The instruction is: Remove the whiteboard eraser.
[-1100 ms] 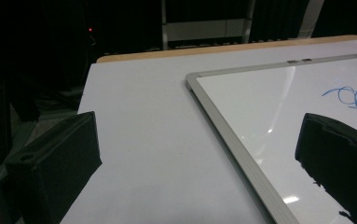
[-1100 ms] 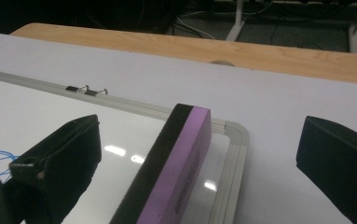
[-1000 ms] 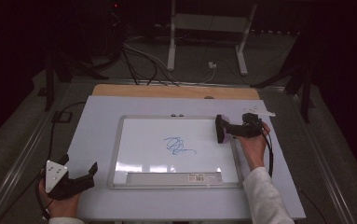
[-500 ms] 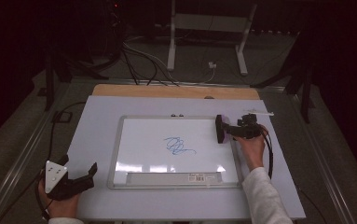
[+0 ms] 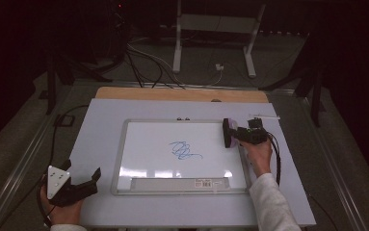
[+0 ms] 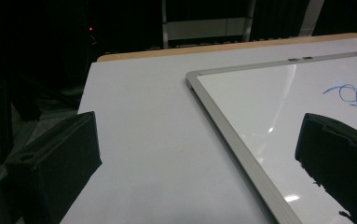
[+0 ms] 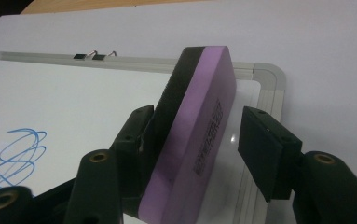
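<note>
1. Left gripper (image 5: 83, 185), lower left of the high view: jaws wide apart, nothing held.
2. Blue scribble (image 5: 184, 150), centre of the whiteboard (image 5: 143, 139).
3. Eraser (image 7: 197, 135), centre right, at the board's corner: probably light, soft foam (squeezes easily); take its long flat faces.
4. Right gripper (image 7: 195, 140): jaws just been closing around the eraser, one touching, the other a gap away.

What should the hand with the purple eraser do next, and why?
Probably finish closing the right gripper: its jaws have just been closing around the purple eraser, yet a gap shows beside one jaw. The eraser stands on edge at the whiteboard corner, and the blue scribble is unwiped.
</note>
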Demonstrator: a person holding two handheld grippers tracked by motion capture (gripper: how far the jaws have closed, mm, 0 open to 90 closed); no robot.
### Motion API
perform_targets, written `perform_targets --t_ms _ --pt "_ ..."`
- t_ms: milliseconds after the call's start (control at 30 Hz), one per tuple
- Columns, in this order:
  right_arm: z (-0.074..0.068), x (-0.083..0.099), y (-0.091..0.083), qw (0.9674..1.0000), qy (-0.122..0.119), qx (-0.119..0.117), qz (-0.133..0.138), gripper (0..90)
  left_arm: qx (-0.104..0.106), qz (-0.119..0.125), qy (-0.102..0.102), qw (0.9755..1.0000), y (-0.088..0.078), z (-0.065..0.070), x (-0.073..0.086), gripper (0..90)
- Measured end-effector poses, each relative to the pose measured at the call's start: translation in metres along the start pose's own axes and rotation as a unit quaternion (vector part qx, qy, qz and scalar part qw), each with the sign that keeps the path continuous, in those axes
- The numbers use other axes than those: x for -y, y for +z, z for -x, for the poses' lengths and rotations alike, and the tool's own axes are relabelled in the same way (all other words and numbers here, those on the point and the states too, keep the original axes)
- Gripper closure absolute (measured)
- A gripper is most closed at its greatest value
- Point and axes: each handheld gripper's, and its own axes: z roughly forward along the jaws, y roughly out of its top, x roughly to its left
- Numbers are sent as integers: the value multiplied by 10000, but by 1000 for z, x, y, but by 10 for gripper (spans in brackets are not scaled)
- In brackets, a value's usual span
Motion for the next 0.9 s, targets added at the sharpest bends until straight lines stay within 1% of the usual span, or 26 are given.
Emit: perform_targets --t_ms 133,233,300,367,400,467,500,633,900 --pt "1 0 0 9999 125 -43 -32 461 4 -9 -6 10000 1 0 0 7" --pt "1 0 1 9999 101 -63 -27 456 7 -20 -10 10000 2 0 1 7" --pt "-1 1 3 9998 141 -144 -70 445 1 -20 -9 10000 1 0 1 7" --pt "-5 0 7 9997 133 -195 -106 436 -4 -3 -18 10000 1 0 0 7" --pt "-5 0 7 9997 133 -195 -106 436 -10 -4 -15 10000 1 0 0 7" --pt "-8 0 11 9994 174 -253 -180 404 -10 1 -12 10000 0 0 0 8" --pt "-8 0 11 9994 174 -253 -180 404 -11 -5 -3 10000 0 0 0 8" --pt "-8 1 15 9987 313 -326 -232 376 -25 7 -35 10000 0 -2 0 7" --pt "-11 3 20 9983 257 -364 -388 349 -46 33 -3 10000 0 0 0 8"
